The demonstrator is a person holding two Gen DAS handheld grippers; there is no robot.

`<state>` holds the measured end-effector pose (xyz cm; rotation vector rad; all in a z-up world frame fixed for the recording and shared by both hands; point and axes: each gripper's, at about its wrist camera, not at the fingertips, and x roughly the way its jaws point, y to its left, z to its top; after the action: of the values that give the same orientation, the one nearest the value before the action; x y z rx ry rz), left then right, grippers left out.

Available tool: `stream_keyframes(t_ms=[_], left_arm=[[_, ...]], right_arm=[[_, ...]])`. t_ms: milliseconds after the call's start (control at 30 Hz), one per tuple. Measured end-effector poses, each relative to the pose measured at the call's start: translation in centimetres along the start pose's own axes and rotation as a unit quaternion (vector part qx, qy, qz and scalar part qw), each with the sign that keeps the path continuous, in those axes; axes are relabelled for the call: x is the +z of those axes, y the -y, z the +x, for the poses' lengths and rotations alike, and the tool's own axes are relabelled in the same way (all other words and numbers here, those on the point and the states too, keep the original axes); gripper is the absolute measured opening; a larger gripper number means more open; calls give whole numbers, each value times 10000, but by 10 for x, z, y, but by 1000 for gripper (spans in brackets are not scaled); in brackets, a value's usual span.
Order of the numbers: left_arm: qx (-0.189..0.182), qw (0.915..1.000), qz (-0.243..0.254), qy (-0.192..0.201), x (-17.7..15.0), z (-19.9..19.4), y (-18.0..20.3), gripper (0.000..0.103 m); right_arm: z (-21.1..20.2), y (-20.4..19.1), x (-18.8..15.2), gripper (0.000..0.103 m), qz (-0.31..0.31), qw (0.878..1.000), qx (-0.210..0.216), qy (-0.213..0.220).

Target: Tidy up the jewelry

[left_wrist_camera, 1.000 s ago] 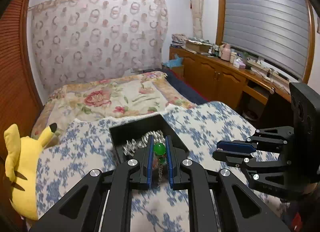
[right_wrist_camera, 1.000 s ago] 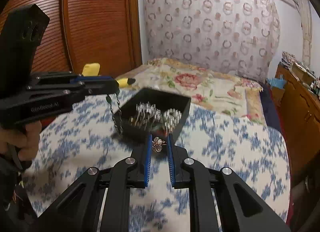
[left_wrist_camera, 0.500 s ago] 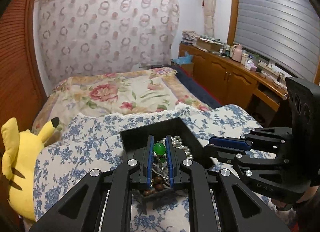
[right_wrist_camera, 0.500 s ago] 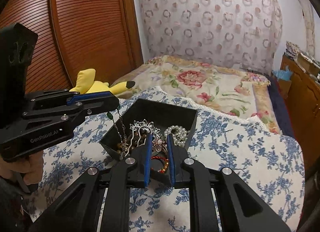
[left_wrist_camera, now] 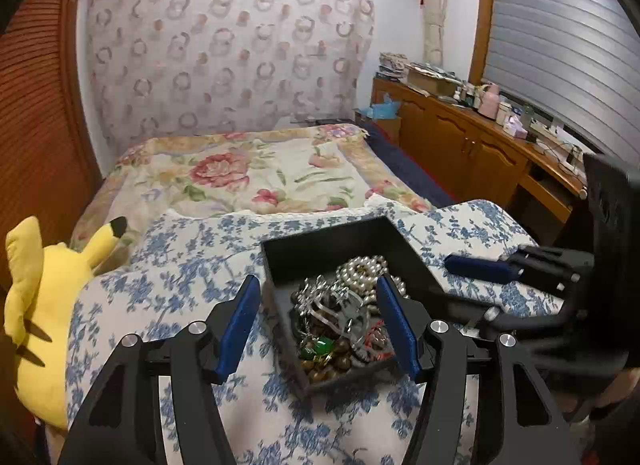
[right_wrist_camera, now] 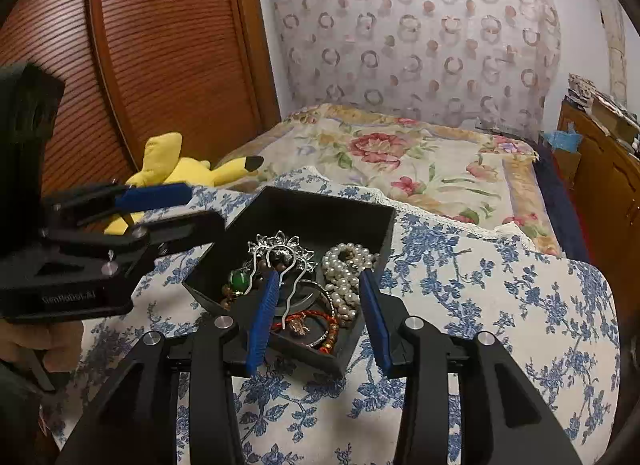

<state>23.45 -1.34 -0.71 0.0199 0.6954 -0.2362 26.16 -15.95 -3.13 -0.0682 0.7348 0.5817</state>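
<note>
Jewelry (left_wrist_camera: 340, 325) lies heaped inside the black box (left_wrist_camera: 320, 241) on the blue-flowered quilt (left_wrist_camera: 180, 265). Both the left gripper (left_wrist_camera: 318, 325) and the right gripper (right_wrist_camera: 316, 313) hang above it, jaws spread wide, holding nothing.

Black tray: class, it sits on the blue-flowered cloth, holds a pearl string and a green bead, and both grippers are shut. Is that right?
Not quite. The black tray does hold the pearl string and green bead, but the left gripper and right gripper are open, as each wrist view shows.
</note>
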Motion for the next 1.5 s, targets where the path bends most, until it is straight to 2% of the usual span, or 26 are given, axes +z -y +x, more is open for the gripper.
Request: stream_keyframes(t_ms=[33, 100, 167, 267, 500, 700, 867, 1000, 1500], left_arm=[[27, 10000, -33, 3, -3, -3, -1, 64], [111, 9999, -69, 83, -9, -11, -2, 78], [209, 9995, -85, 214, -17, -23, -2, 83], [362, 9986, -94, 363, -26, -38, 0, 92], [644, 9957, -149, 655, -52, -75, 9, 95], [645, 9951, -207, 718, -71, -97, 12, 95], [558, 9957, -316, 674, -85, -108, 14, 95], [666, 9951, -307, 667, -94, -114, 19, 95], [677, 9944, -264, 766, -102, -127, 28, 95]], right_arm=[[-5, 1, -1, 44, 19, 10000, -22, 47], [-14, 2, -4, 48, 15, 9998, -127, 141], [-28, 2, -9, 58, 50, 9992, -266, 304], [-49, 1, -17, 65, 85, 9978, -385, 526], [-89, -10, -37, 89, 140, 9936, -644, 921], [-120, -20, -64, 100, 259, 9896, -762, 1189], [-133, -28, -81, 100, 350, 9874, -950, 1218], [-142, -31, -92, 100, 457, 9845, -1133, 1261], [-148, -38, -102, 100, 509, 9818, -1244, 1342]])
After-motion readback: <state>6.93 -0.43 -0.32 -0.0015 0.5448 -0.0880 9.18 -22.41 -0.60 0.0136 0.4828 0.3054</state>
